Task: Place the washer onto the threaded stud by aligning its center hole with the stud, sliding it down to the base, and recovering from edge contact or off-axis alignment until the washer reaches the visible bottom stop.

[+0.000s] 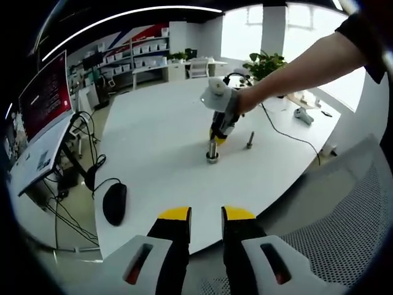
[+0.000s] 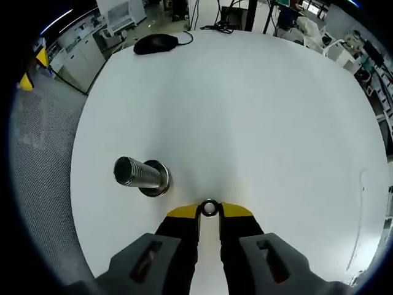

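White round table point(image 2: 258, 110) bears the upright threaded stud point(image 2: 138, 174) on its base, free for loading. Right gripper point(image 2: 209, 212) pinches the washer point(image 2: 209, 208) at its tips, beside the stud, not yet over its axis. Left gripper point(image 1: 206, 214) waits well back, jaws parted and bare.

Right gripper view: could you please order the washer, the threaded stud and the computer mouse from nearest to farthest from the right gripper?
1. Washer: pinched between the right gripper tips.
2. Threaded stud: just beyond the tips, to the view's left, standing on the white table.
3. Computer mouse: at the table's far edge, upper left.
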Demonstrator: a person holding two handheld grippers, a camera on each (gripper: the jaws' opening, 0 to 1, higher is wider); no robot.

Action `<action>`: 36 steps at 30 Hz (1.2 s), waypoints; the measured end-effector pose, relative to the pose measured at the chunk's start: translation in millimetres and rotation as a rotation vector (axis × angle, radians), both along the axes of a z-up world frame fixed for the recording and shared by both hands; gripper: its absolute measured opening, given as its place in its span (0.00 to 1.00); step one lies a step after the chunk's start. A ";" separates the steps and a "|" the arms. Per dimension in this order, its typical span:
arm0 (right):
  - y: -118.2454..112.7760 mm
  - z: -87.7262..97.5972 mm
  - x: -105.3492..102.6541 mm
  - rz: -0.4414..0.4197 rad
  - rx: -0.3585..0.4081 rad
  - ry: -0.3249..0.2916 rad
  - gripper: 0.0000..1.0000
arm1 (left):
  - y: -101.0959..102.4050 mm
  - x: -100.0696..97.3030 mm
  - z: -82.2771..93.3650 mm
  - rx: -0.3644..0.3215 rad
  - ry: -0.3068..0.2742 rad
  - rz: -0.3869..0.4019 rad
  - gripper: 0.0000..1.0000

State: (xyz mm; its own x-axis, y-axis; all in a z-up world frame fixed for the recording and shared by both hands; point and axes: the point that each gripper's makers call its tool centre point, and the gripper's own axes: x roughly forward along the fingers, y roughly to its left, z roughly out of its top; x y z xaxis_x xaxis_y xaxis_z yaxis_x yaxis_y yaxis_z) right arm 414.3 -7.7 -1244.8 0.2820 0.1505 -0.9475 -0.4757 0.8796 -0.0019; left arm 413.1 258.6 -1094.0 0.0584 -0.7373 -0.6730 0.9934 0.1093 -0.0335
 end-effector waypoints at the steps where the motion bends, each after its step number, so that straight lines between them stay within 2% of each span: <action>1: 1.1 1.4 -5.2 -0.059 0.019 0.010 0.13 | -0.6 -0.4 0.6 -0.001 0.000 -0.001 0.17; 3: 3.9 7.6 -12.0 -0.105 0.042 0.000 0.13 | -1.2 -1.0 1.2 -0.002 0.000 -0.002 0.17; 7: 4.2 11.4 -24.3 -0.128 0.041 -0.005 0.13 | -1.2 -0.5 0.3 -0.001 0.000 -0.005 0.17; 9: -4.4 7.4 -22.7 -0.140 0.047 -0.016 0.13 | -0.9 -0.9 -0.4 0.003 0.000 -0.007 0.17; 11: -0.2 18.6 -34.4 -0.156 0.054 -0.025 0.13 | -0.8 -0.2 -1.0 0.004 -0.002 -0.008 0.17; 17: -12.9 27.6 -40.4 -0.179 0.056 -0.054 0.13 | -0.9 -1.8 -0.4 0.003 0.002 -0.011 0.17; 19: -6.0 43.4 -43.0 -0.178 0.054 -0.061 0.13 | -0.7 -1.9 -1.1 0.006 0.004 -0.014 0.17; 20: -9.7 38.5 -46.4 -0.182 0.053 -0.069 0.13 | -0.6 -1.7 -1.5 0.008 0.003 -0.016 0.17; 25: -20.2 42.3 -52.8 -0.193 0.050 -0.089 0.13 | -0.2 -1.4 -1.6 0.011 0.002 -0.017 0.17; 29: -24.3 51.3 -60.3 -0.208 0.053 -0.109 0.13 | -0.4 -0.5 -2.2 0.010 0.002 -0.017 0.17; 31: -16.2 62.8 -68.6 -0.206 0.052 -0.117 0.13 | -1.1 -0.7 -1.8 0.007 0.003 -0.017 0.17; 35: -28.1 65.7 -66.7 -0.195 0.047 -0.130 0.13 | 0.1 1.1 -3.6 0.006 0.004 -0.020 0.17; 36: -25.1 72.7 -70.2 -0.196 0.050 -0.137 0.13 | 0.1 1.3 -3.6 0.005 0.004 -0.020 0.17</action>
